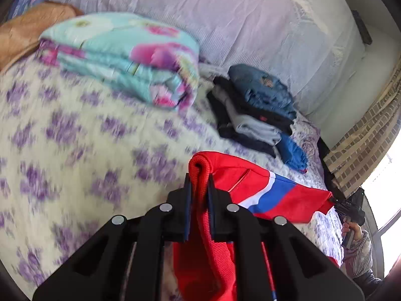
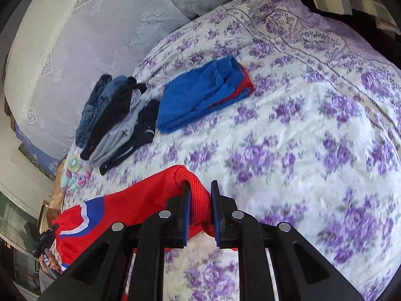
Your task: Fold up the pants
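I see left gripper (image 1: pixel 199 183) clenched on red pants (image 1: pixel 240 185) waistband, right gripper (image 2: pixel 200 190) clamping other end, near side of folded clothes stack (image 2: pixel 117 120).

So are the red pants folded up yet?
Not yet. The red pants hang stretched between the left gripper and the right gripper, above the bed.

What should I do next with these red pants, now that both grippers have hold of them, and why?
Probably lower the red pants onto the bare stretch of the floral bedspread and spread them flat. The left gripper and right gripper each pinch a ribbed edge, the cloth hangs between them, and the folded clothes pile lies further back, so the near space looks free for folding.
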{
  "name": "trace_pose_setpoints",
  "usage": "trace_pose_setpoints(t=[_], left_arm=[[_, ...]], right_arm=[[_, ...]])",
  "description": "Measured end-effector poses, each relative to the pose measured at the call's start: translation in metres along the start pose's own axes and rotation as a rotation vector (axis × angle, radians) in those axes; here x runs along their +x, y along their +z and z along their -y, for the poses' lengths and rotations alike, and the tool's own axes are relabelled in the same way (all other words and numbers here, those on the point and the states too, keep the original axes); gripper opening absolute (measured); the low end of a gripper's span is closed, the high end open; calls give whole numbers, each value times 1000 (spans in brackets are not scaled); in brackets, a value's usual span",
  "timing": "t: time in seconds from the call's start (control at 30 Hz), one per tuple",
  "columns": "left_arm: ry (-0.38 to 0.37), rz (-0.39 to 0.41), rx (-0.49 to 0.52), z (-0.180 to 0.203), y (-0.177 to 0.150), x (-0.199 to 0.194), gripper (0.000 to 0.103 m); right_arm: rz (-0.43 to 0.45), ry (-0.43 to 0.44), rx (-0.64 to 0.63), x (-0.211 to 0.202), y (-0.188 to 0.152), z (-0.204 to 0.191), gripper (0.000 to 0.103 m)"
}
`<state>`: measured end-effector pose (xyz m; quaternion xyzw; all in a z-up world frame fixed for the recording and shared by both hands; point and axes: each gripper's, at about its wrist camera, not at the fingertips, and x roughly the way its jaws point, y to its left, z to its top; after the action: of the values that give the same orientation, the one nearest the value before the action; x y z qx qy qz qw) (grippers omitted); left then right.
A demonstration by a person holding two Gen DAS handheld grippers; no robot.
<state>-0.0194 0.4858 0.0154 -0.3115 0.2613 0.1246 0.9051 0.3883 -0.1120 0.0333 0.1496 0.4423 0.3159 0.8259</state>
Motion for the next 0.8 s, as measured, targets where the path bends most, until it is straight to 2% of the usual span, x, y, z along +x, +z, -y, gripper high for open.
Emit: trace_pose_setpoints(t=[0.13,0.17,0.2,0.27,0.33,0.4,0.43,0.5,0.53,0.63,0.7,0.8], left_arm=[[30,35,5,2,26,14,10],[38,30,-7,-3,29,20,10],[51,11,-21,-10,29,32,10],[106,-35,-65,-26,24,58,12],[127,-82,-118,-43,11,77,17],[126,-70,-159,-54,2,75,30],[115,-50,-175,-57,0,68,34],[121,-14,-190,-60,-5,50,56],[129,3,-199,-63,-8,40,60],[109,18,-242,-73,-22,14,61],[83,16,-262,-74,-36,-5,61],[59,12,-249,-67,-57,-32,62]], right_arm=[[-57,-20,39,33,33,8,15],[-68,-28,55,45,40,11,18],[-67,-70,71,58,48,15,31],[-54,-142,49,76,60,18,50],[-20,-189,34,85,66,21,50],[-17,-167,60,83,63,27,50],[-25,-140,71,80,57,29,50],[-40,-124,59,71,43,28,50],[-40,-110,51,63,32,28,50],[-33,-68,73,36,2,31,52],[-27,-53,84,17,-18,33,61],[-21,-37,70,-14,-50,31,66]])
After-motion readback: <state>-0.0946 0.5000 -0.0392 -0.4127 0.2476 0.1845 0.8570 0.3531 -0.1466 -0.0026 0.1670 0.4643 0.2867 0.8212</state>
